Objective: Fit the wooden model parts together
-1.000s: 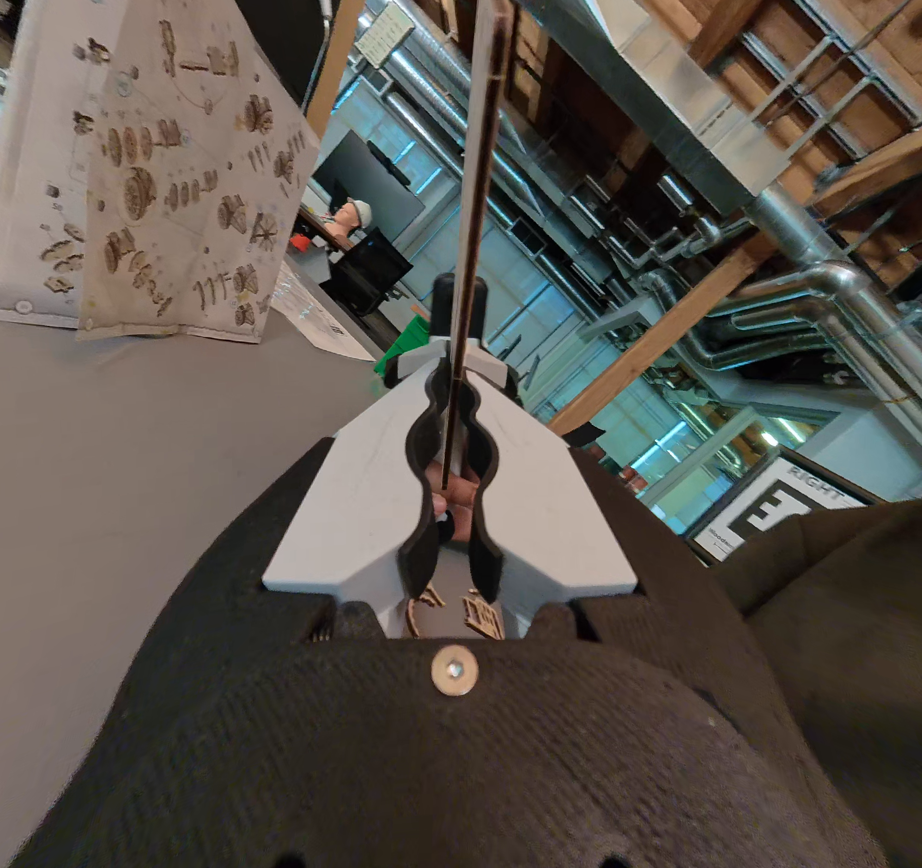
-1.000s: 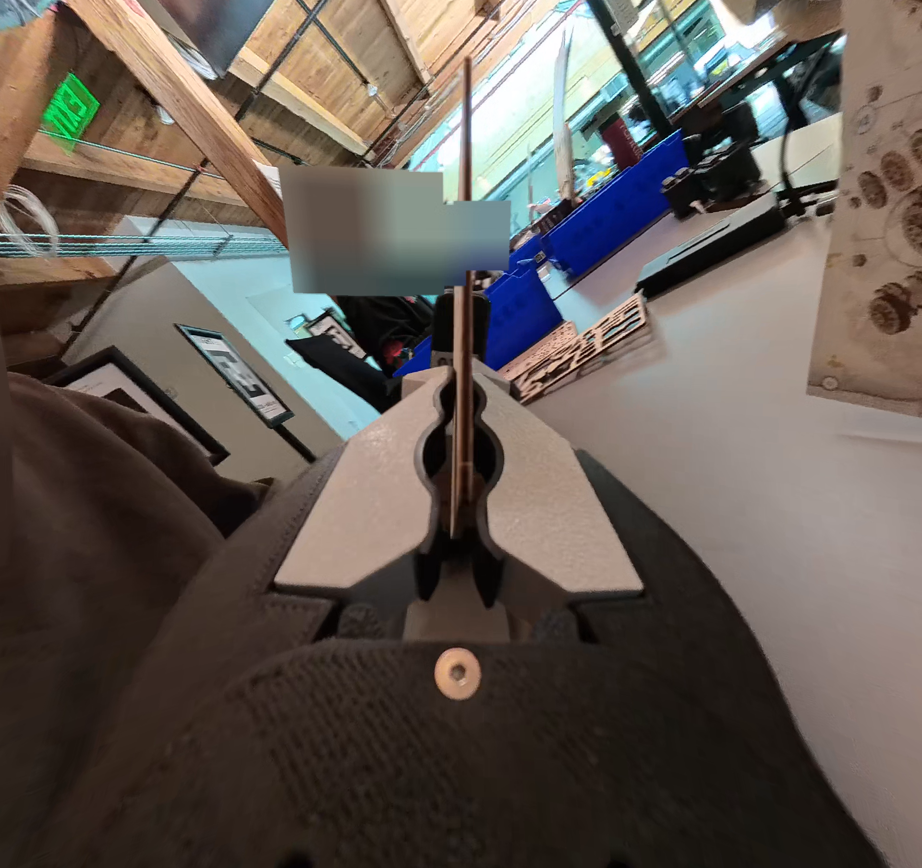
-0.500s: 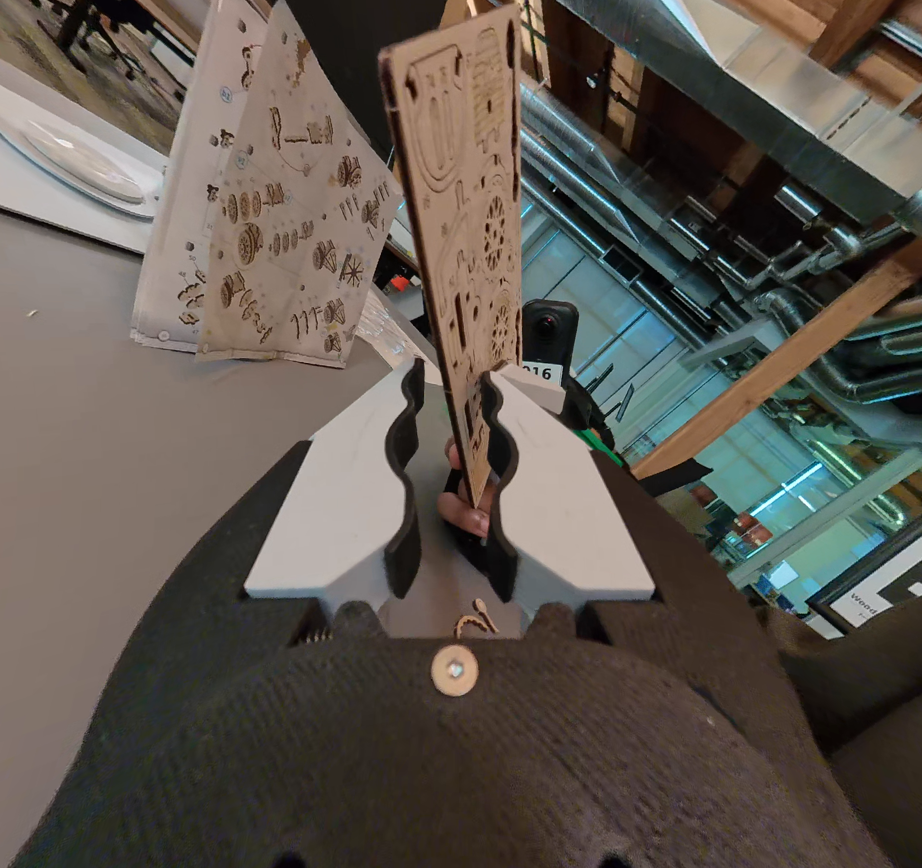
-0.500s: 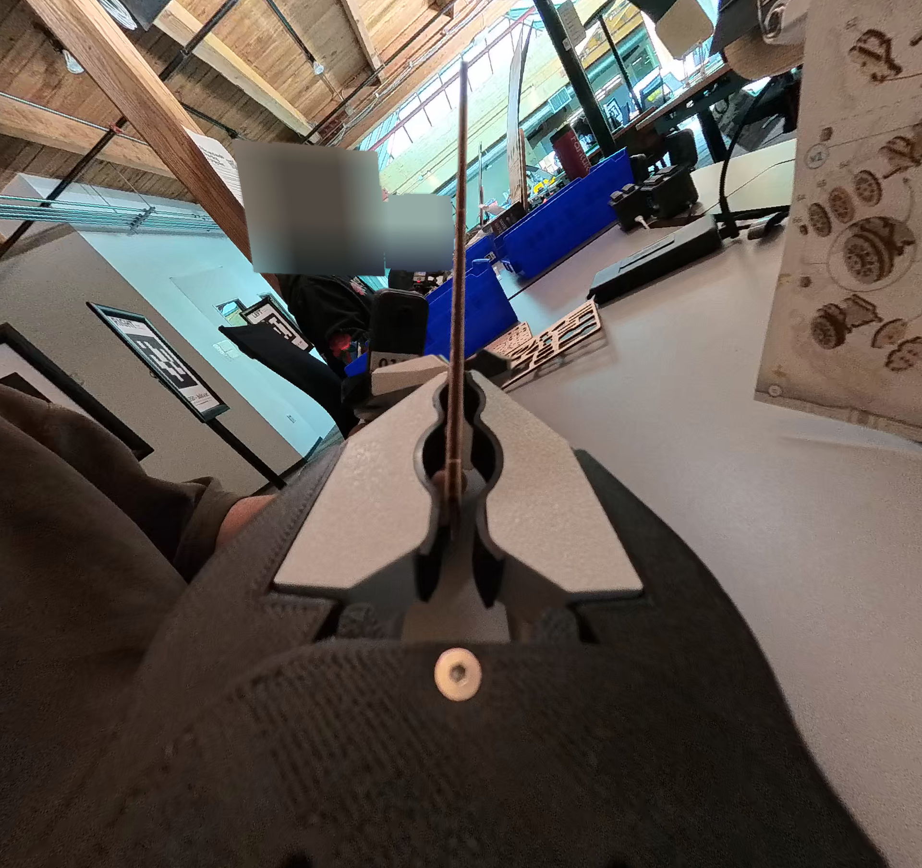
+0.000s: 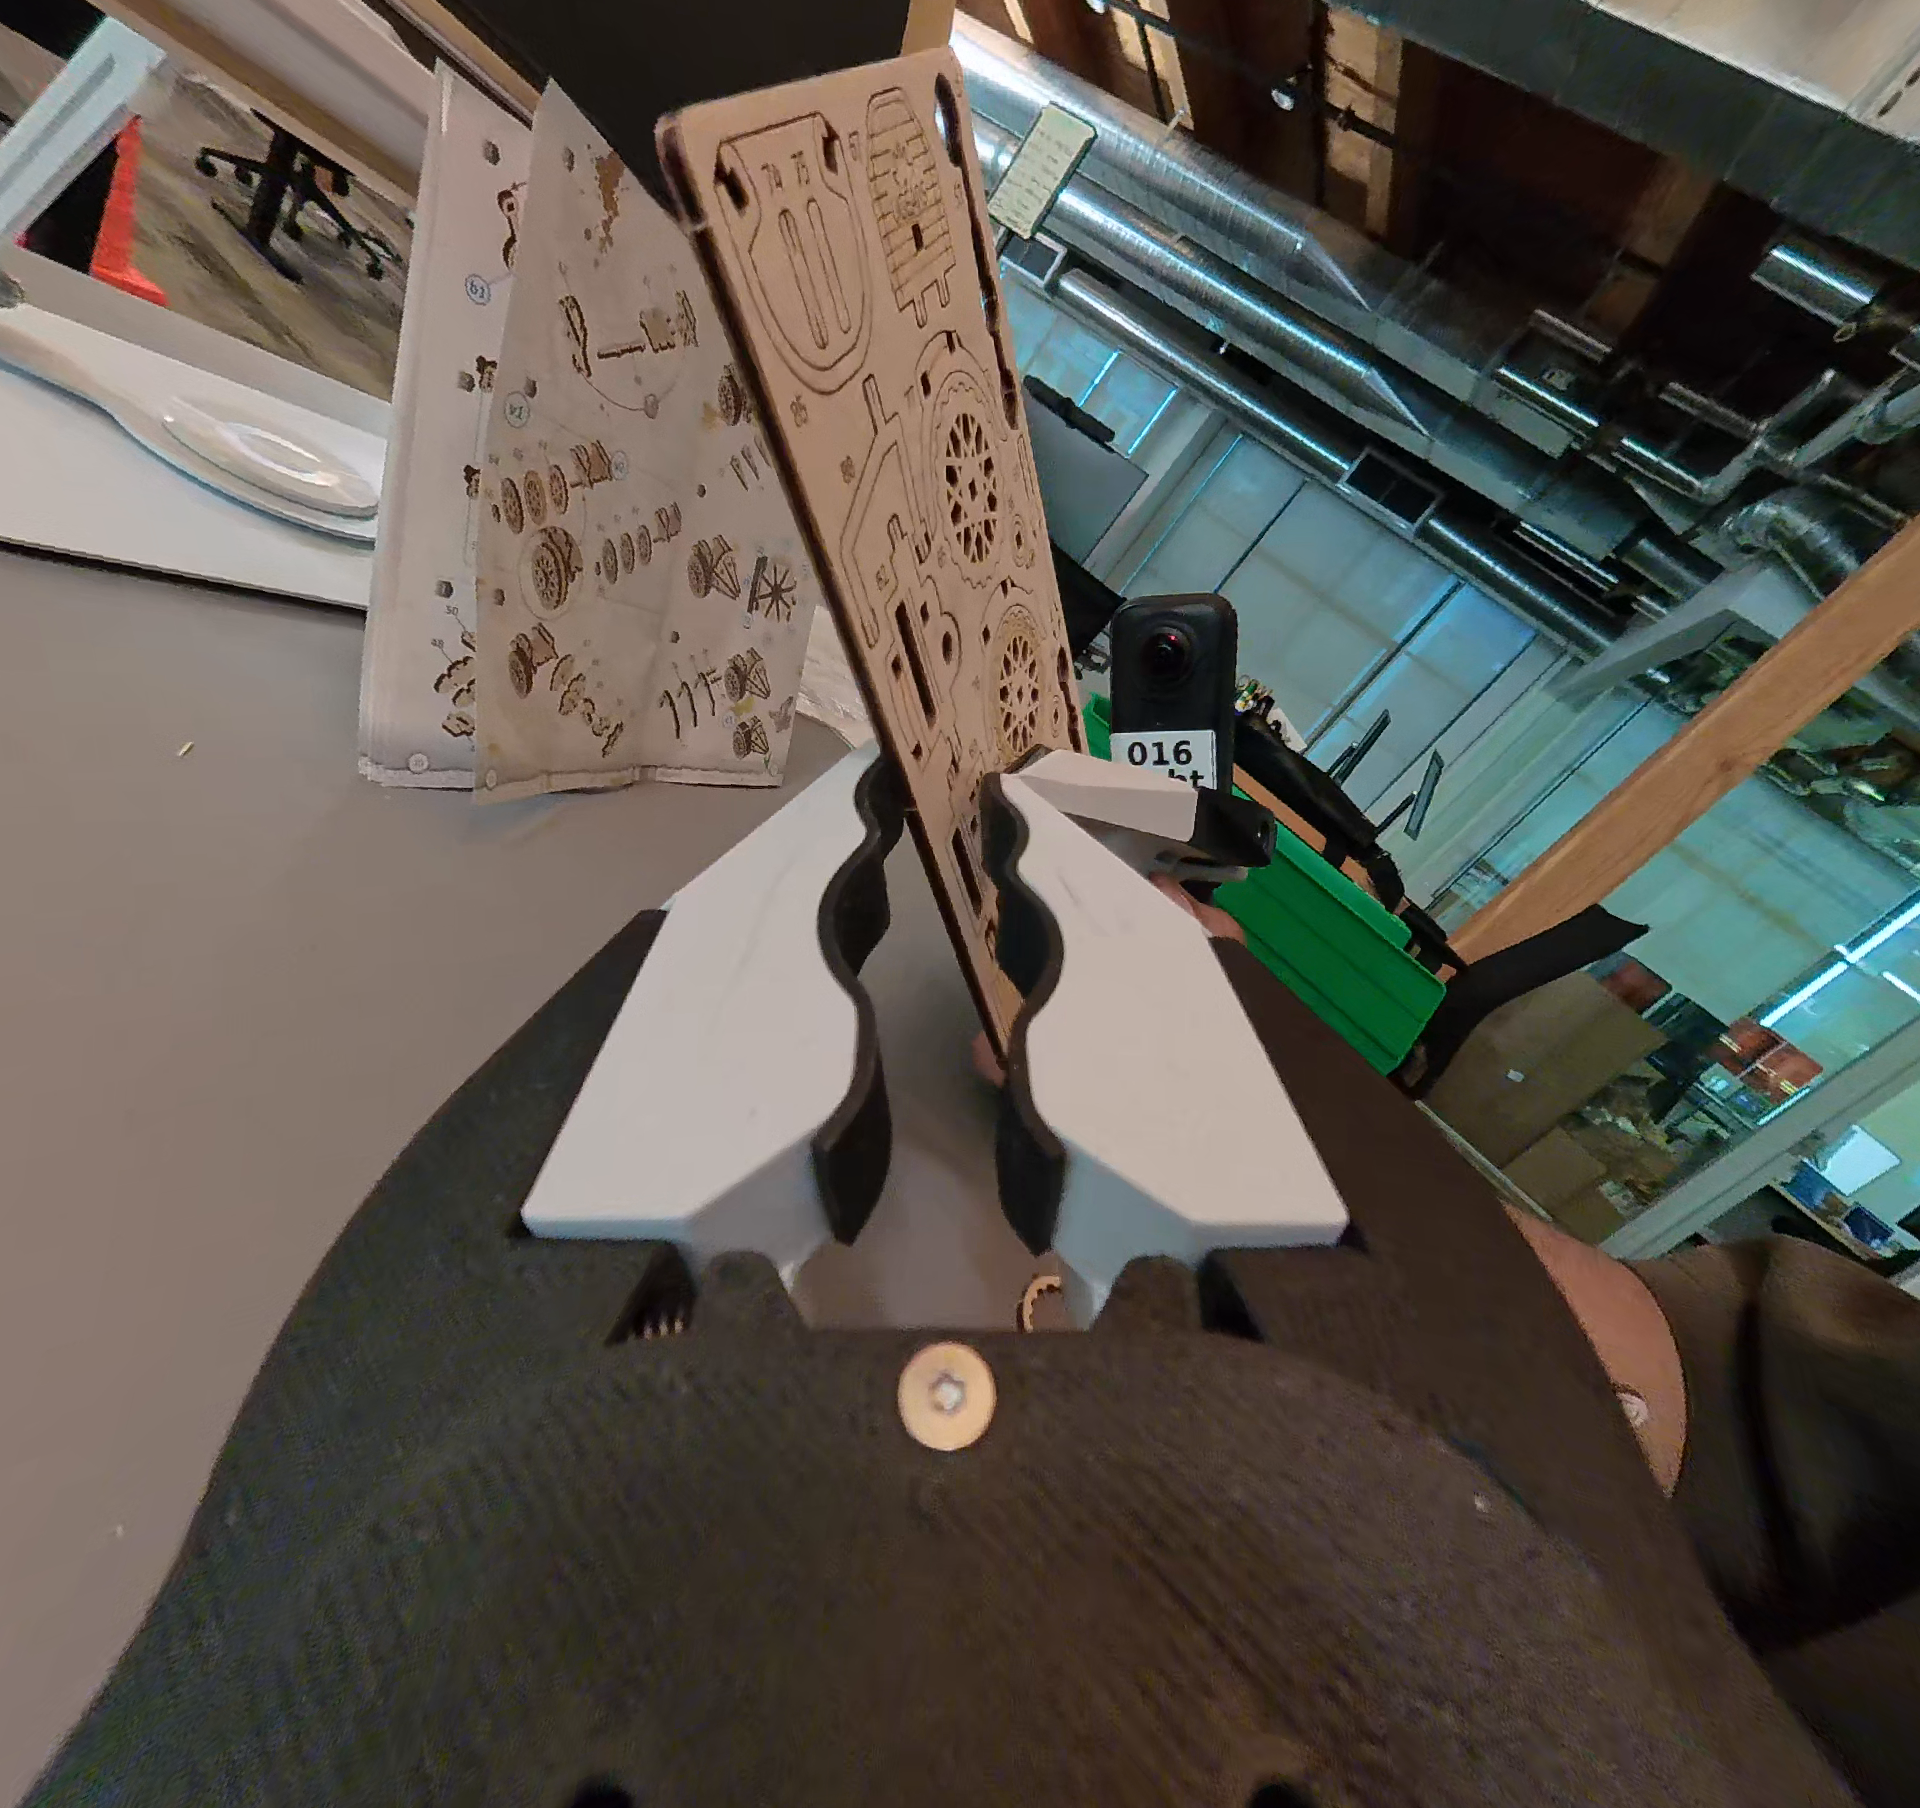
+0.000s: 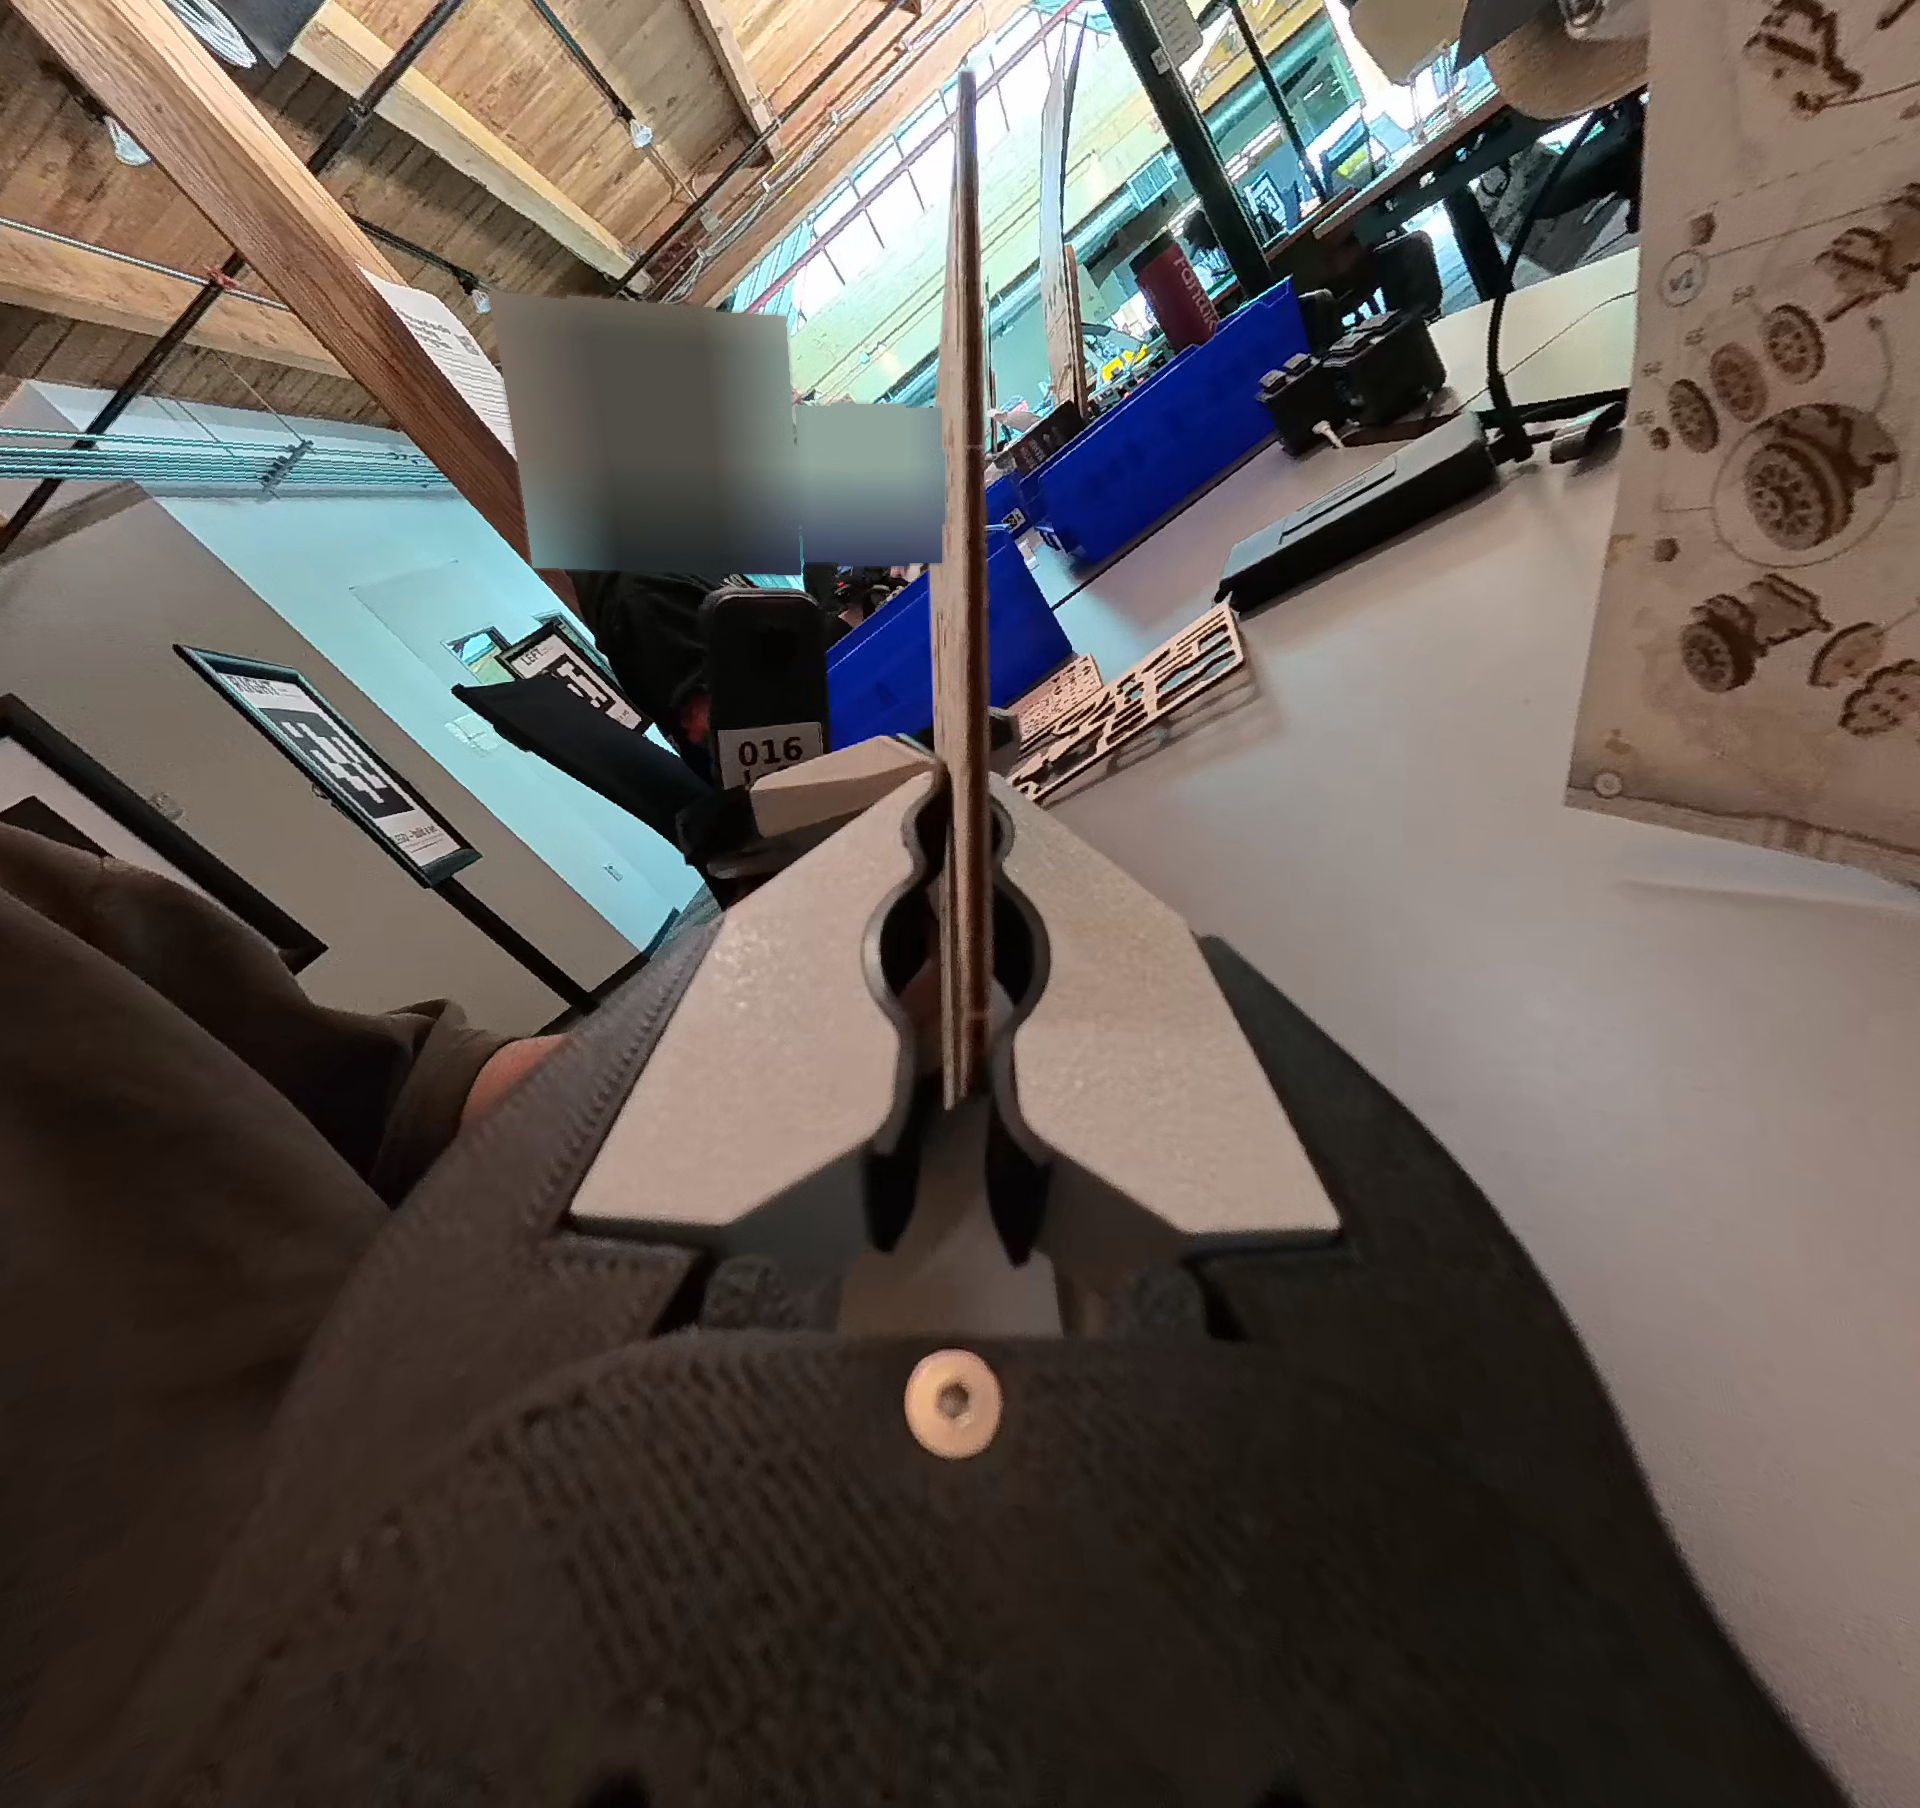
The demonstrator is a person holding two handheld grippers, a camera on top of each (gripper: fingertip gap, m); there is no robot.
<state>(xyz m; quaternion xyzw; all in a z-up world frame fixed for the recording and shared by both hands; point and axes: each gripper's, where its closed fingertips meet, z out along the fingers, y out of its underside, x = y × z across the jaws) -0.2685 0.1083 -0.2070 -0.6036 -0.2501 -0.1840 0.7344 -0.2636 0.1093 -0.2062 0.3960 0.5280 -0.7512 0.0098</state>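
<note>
A thin laser-cut wooden parts sheet (image 5: 894,387) stands upright between my two grippers. My left gripper (image 5: 935,792) is open; the sheet passes between its jaws and leans near the right pad. My right gripper (image 6: 961,813) is shut on the sheet's lower edge, and the sheet shows edge-on in the right wrist view (image 6: 961,511). The right gripper also shows just behind the sheet in the left wrist view (image 5: 1132,802). The left gripper shows beside the sheet in the right wrist view (image 6: 831,782). A small wooden piece (image 5: 1039,1301) shows low in the gap between the left jaws.
A folded instruction sheet (image 5: 623,532) stands on the grey table (image 5: 208,927); it also shows in the right wrist view (image 6: 1787,470). More cut wooden sheets (image 6: 1132,698) lie flat farther back, with blue bins (image 6: 1164,428) behind. A green bin (image 5: 1320,937) is off to the right.
My left gripper has let go of the wooden sheet and opened. The sheet now shows its face in the left wrist view. My right gripper still grips it.
</note>
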